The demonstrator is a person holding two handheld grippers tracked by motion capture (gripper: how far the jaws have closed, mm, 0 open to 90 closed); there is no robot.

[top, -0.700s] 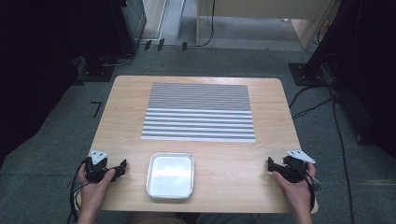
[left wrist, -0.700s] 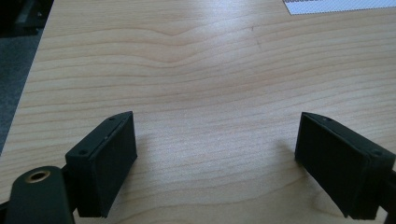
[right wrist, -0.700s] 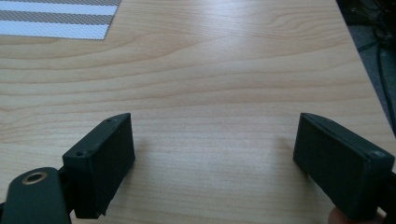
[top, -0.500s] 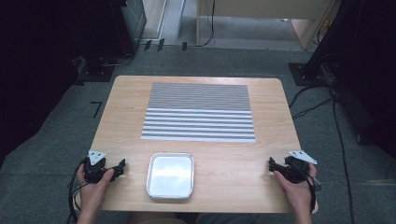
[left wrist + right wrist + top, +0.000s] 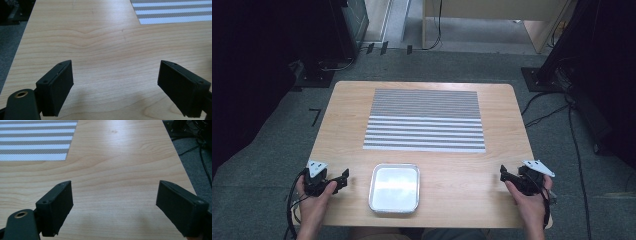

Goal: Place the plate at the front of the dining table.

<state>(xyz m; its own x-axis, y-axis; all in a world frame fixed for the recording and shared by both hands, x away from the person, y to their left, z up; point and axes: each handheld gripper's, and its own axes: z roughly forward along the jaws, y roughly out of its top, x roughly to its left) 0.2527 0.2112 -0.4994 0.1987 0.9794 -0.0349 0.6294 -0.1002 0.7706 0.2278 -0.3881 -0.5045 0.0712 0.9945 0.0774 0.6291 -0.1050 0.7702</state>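
A shallow metal tray (image 5: 394, 188) sits at the table's near edge, in the middle, and looks empty. My left gripper (image 5: 343, 177) rests near the front left corner, a short way left of the tray, held by a hand. Its jaws stand wide apart over bare wood (image 5: 115, 82), so it is open with nothing between them. My right gripper (image 5: 505, 174) rests near the front right corner, well right of the tray. It is open too, its jaws spread over bare wood (image 5: 113, 205).
A grey-and-white striped mat (image 5: 425, 120) lies flat across the far half of the wooden table (image 5: 347, 130). Cables (image 5: 547, 107) run over the grey floor on the right. Dark equipment (image 5: 337, 30) stands behind the table at the left.
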